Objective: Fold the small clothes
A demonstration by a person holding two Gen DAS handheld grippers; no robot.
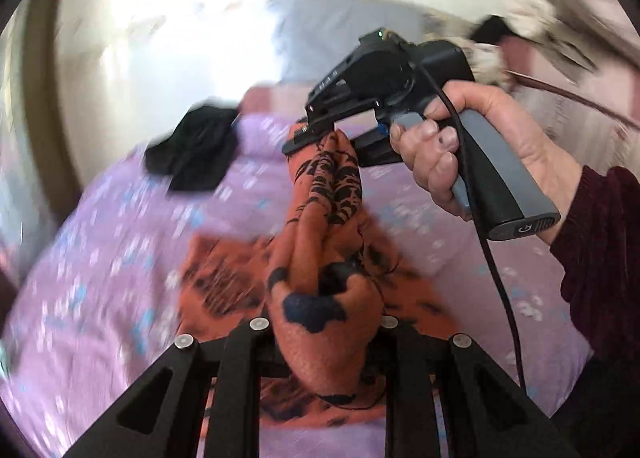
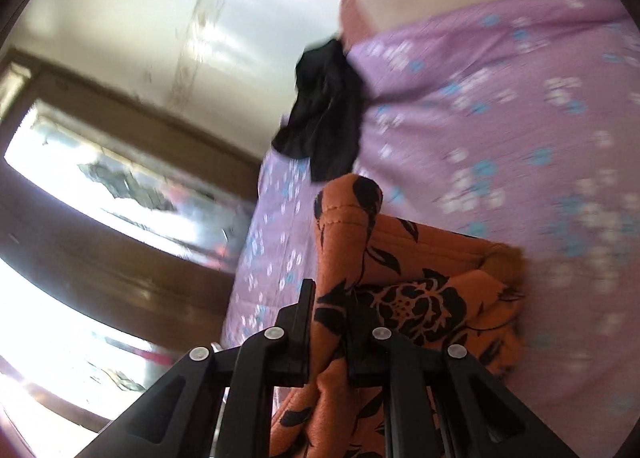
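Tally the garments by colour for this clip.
Orange with black floral print: 1, the orange garment, held by both the left gripper and the right gripper.
Black: 1, the black garment on the purple bedspread.
Total: 2

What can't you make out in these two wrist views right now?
- Orange floral garment: its kind and full shape, bunched between both grippers, left wrist view.
- Black garment on the purple bedspread: its kind, crumpled and blurred, right wrist view.
- Left gripper fingertips: buried in cloth.
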